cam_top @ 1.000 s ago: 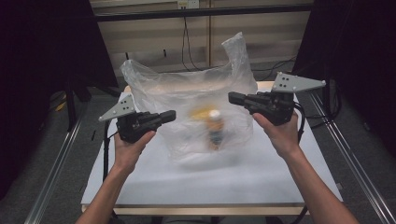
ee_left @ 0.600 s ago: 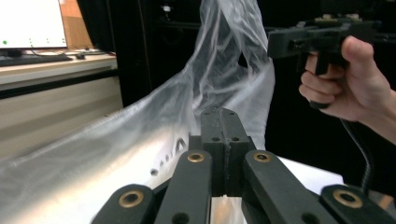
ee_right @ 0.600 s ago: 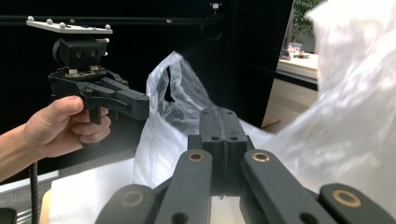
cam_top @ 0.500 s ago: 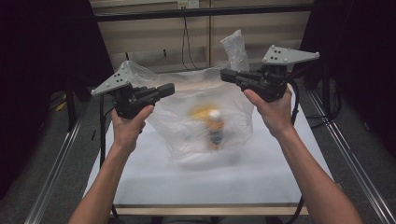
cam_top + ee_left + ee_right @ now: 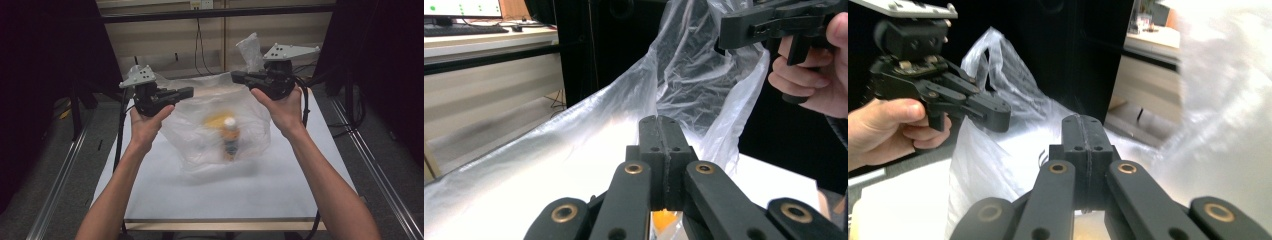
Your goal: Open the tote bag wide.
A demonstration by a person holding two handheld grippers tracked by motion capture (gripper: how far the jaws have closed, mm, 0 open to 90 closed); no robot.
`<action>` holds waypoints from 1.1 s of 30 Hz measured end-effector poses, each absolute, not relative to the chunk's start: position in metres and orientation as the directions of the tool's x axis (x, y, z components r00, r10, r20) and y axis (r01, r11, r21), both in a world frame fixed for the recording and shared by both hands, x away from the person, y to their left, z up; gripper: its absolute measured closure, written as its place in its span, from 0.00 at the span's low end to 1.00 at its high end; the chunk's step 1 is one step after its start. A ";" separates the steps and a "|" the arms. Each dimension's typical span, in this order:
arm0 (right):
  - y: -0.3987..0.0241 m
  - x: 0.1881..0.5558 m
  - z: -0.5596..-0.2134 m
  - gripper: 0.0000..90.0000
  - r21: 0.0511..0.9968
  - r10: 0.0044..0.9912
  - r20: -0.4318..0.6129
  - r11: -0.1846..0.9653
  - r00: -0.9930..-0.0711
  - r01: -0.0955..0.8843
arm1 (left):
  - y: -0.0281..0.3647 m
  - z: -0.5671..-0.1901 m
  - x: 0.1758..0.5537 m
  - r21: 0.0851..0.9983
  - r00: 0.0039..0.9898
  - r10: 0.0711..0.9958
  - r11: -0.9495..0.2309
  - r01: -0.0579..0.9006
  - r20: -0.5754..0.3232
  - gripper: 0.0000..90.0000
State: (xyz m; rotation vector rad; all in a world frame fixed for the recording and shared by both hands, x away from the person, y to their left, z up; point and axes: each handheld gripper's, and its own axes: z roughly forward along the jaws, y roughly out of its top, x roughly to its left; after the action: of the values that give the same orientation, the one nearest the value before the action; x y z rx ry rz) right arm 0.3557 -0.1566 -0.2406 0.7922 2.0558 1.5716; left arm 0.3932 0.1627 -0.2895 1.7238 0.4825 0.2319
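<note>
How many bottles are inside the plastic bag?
1. One bottle with a white cap hangs low in the clear plastic bag, beside something yellow. The blurry plastic could hide more.

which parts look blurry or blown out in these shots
High view: the bottle inside the plastic bag is smeared, the surroundings dark. Left gripper view: the bag glows white near the jaws. Right gripper view: the bag at right is a washed-out blur.

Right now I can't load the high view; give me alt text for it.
A person lifts a clear plastic bag above a white table, the left gripper and right gripper each shut on its top edge at opposite sides. Inside hang a small bottle with a white cap and something yellow, both blurred.
</note>
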 end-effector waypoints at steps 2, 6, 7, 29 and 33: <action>-0.159 0.358 -0.250 1.00 0.955 0.683 0.008 0.210 -0.730 0.207 | 0.160 -0.293 0.395 0.967 0.893 0.438 -0.165 0.193 -0.103 1.00; -0.162 0.357 -0.259 1.00 0.953 0.684 0.021 0.206 -0.729 0.221 | 0.156 -0.299 0.397 0.962 0.897 0.429 -0.185 0.200 -0.104 1.00; -0.164 0.358 -0.264 1.00 0.947 0.689 0.016 0.221 -0.724 0.231 | 0.154 -0.301 0.397 0.960 0.899 0.425 -0.190 0.206 -0.109 1.00; -0.194 0.360 -0.344 1.00 0.915 0.700 0.144 0.175 -0.699 0.364 | 0.130 -0.344 0.399 0.923 0.919 0.373 -0.292 0.249 -0.129 1.00; -0.195 0.359 -0.349 1.00 0.912 0.700 0.153 0.172 -0.698 0.373 | 0.127 -0.353 0.397 0.918 0.917 0.370 -0.296 0.266 -0.146 1.00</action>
State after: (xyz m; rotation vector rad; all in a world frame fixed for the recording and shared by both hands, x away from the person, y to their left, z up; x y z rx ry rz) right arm 0.3595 -0.1954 -0.3494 1.0258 2.1515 1.5346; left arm 0.3971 0.1268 -0.3526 1.8947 0.4664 0.1103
